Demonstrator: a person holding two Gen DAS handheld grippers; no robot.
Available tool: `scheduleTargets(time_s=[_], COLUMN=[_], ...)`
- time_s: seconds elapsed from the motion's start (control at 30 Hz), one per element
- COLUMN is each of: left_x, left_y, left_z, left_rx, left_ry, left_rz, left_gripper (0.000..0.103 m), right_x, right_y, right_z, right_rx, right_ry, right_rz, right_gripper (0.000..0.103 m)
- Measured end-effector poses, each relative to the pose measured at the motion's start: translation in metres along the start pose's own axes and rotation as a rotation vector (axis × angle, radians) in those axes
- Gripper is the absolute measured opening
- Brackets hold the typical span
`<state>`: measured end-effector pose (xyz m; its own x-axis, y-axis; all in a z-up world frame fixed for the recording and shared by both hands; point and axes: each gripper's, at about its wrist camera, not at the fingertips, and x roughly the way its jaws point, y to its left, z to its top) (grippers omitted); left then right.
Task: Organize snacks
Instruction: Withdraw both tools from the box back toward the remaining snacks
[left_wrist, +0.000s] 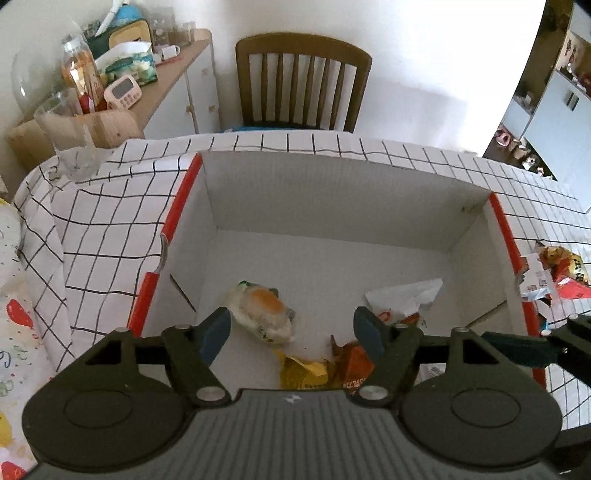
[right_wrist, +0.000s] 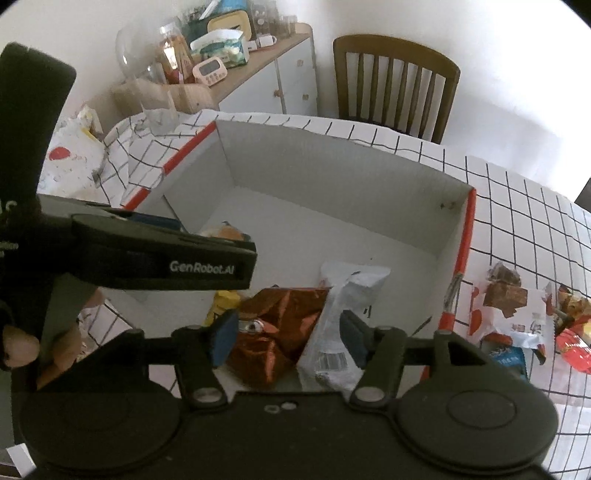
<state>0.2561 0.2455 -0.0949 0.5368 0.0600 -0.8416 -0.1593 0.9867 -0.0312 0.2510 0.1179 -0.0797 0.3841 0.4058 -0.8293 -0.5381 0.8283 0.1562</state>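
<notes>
Left gripper (left_wrist: 291, 328) over box (left_wrist: 332, 192), jaws apart, nothing gripped. Right gripper (right_wrist: 288, 332) likewise apart, straddling orange packet (right_wrist: 277, 332) and white packet (right_wrist: 332, 332), pads not pressing. Four snacks in box: bun packet (left_wrist: 262, 314) toward left wall, yellow packet (left_wrist: 303, 373), orange, white at near edge. More wrappers (right_wrist: 517, 314) on checked tablecloth (left_wrist: 110, 229) outside right wall. "GenRobot.AI" legible on left gripper.

A white open box (left_wrist: 332, 192) with red edges holds a pale bun packet (left_wrist: 260, 314), a yellow packet (left_wrist: 303, 373), an orange-brown foil bag (right_wrist: 277, 325) and a white pouch (right_wrist: 340, 314), while more wrappers (right_wrist: 517, 314) lie just beside it.
</notes>
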Motion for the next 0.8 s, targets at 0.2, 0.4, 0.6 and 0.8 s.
scheduleTargets(time_s=[0.2, 0.4, 0.6, 0.8], left_x=[-0.021, -0.045, -0.068, -0.083], left_y=[-0.003, -0.009, -0.018, -0.027], left_z=[-0.004, -0.011, -0.015, -0.019], left_rx=[0.003, 0.003, 0.003, -0.006], left_ry=[-0.032, -0.066, -0.1, -0.115], left_rz=[-0.006, -0.012, -0.027, -0.047], left_gripper=[0.073, 0.073, 0.073, 0.073], right_x=[-0.021, -0.044, -0.069, -0.088], right_y=[0.0, -0.003, -0.008, -0.015], right_z=[0.0, -0.006, -0.009, -0.013], right_rx=[0.003, 0.004, 0.004, 0.026], right_ry=[-0.039, -0.072, -0.105, -0.122], right_rz=[0.006, 0.006, 0.008, 0.032], right_gripper=[0.071, 0.075, 0.078, 0.079])
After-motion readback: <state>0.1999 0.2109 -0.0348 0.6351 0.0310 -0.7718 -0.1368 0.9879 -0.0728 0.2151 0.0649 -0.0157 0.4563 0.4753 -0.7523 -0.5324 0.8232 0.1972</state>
